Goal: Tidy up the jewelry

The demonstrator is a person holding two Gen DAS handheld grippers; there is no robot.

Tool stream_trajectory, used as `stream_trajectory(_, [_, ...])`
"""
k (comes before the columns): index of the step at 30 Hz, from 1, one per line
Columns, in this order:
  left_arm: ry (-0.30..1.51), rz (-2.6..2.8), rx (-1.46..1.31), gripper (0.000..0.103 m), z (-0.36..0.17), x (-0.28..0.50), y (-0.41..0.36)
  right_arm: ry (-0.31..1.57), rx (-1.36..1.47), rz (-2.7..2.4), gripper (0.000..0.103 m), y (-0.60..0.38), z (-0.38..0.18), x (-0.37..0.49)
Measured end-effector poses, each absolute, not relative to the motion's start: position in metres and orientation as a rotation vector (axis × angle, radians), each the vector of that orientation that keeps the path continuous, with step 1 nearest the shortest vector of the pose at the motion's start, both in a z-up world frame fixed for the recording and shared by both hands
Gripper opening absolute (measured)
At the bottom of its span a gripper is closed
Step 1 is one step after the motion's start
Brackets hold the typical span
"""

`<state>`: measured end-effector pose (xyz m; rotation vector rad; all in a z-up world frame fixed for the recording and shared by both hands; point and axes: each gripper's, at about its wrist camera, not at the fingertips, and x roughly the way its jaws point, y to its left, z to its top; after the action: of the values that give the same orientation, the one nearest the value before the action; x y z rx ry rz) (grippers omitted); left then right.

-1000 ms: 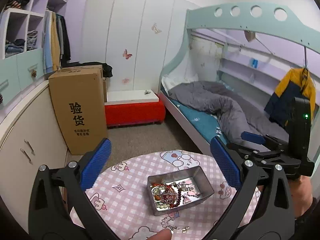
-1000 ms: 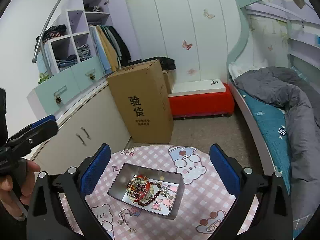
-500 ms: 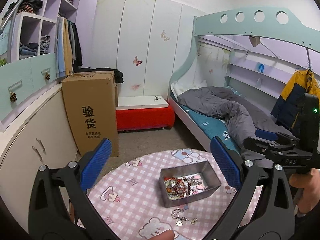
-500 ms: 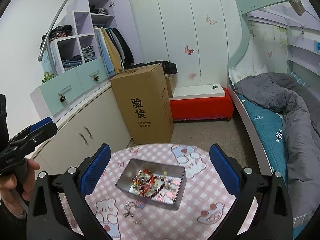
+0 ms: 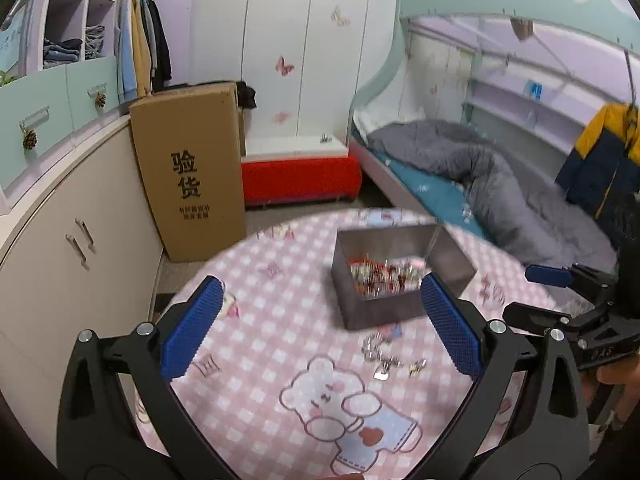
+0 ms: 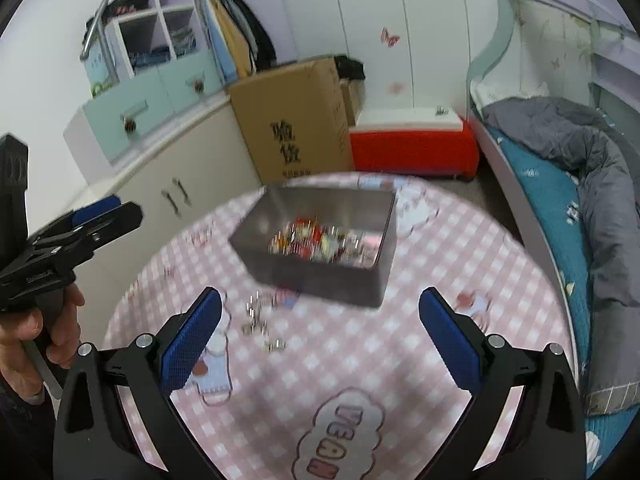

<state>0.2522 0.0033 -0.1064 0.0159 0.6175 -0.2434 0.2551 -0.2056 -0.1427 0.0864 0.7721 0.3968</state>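
Bunk bed (image 5: 500,184) w/ grey duvet (image 5: 480,172) is taking up the right side of the room; white wardrobe doors (image 5: 280,48) w/ butterfly stickers are standing at the back. Tall cardboard box (image 5: 190,172) is leaning btwn the cabinet run (image 5: 72,216) and a red bench (image 5: 300,178); it's showing big black Chinese characters 验货, w/ smaller print under them too small to read. Yellow-navy jacket (image 5: 600,152) is hanging at far right.

Round table (image 5: 280,360) w/ pink check cloth is lying under both tools. Cloth is carrying a cartoon bear print (image 5: 348,404) and, in the right wrist view, a cloud badge (image 6: 340,440) w/ letters reading approx "VEAN", seen upside down.

Metal tin (image 5: 384,272) is sitting on the table's far half, holding a blurred heap of jewelry (image 5: 384,276), red and silver bits mostly. A loose silver chain (image 5: 386,354) w/ charms is lying on the cloth just in front of the tin, apart from it.

Left gripper (image 5: 320,320) is hovering over the table, fingers spread wide, gripping nothing. Right gripper (image 6: 320,328) is doing the same, wide apart and empty; the chain is sitting nearer its left pad (image 6: 192,340). Nothing is blocking the way to chain or tin.
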Motion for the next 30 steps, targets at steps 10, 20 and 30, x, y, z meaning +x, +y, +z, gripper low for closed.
stream_trajectory(10, [0.742,-0.247,0.071,0.097,-0.162,0.265,-0.015,0.878,0.052,0.406,0.095,-0.191,-0.19,0.253])
stream_trajectory(20, [0.845,-0.298,0.154,0.096,-0.201,0.289,-0.044,0.899,-0.016,0.428,0.095,-0.176,-0.205,0.256])
stream_trajectory(30, [0.895,-0.423,0.128,0.009,-0.215,0.293,-0.045,0.897,-0.061,0.445,0.093,-0.162,-0.209,0.26])
